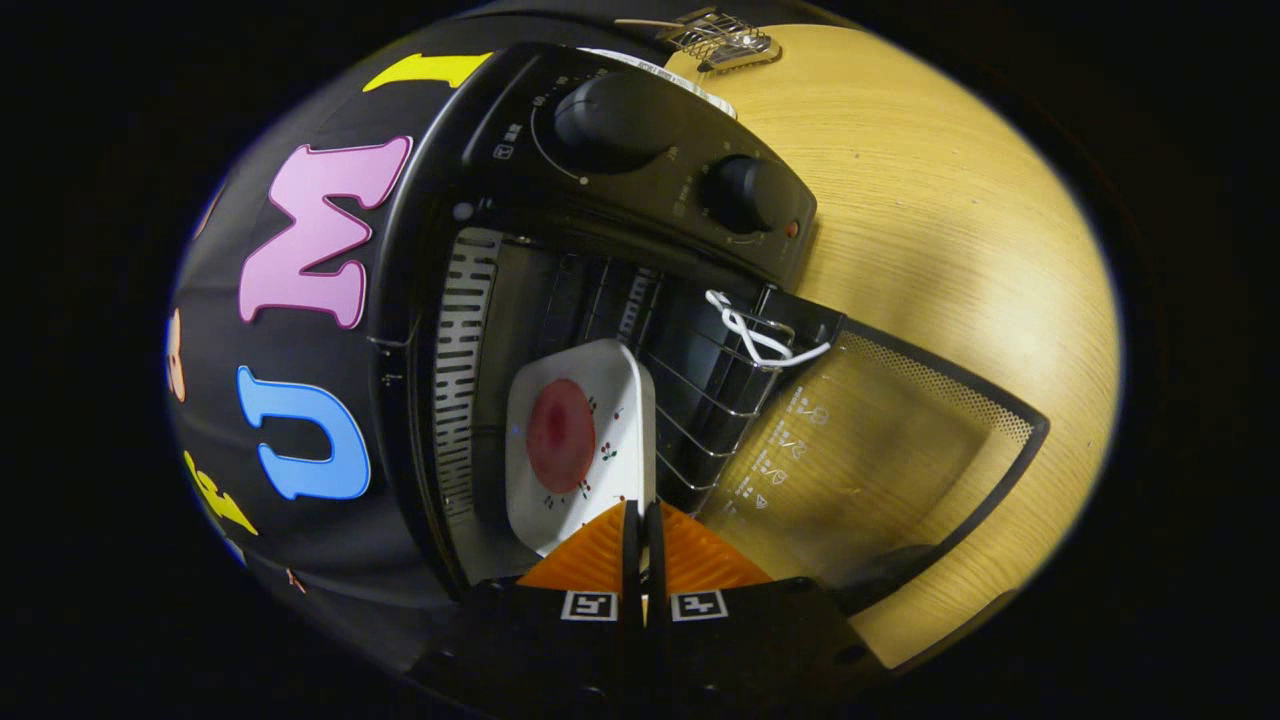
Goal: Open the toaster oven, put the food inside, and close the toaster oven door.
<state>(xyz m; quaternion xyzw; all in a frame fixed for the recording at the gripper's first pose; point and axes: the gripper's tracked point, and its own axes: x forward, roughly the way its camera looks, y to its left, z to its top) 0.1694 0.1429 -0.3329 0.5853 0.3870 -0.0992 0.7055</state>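
1. We see our gripper (641, 512) pinched nearly closed on the near rim of the plate (578, 440).
2. The plate with its red food (560, 435) sits inside the toaster oven (600, 250).
3. The oven door (880, 450) lies open on the wooden table (950, 200).

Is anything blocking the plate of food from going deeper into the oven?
Nothing visible does. The white plate sits on the wire rack inside the open oven, the door folded down. The tool grips the plate's near edge.
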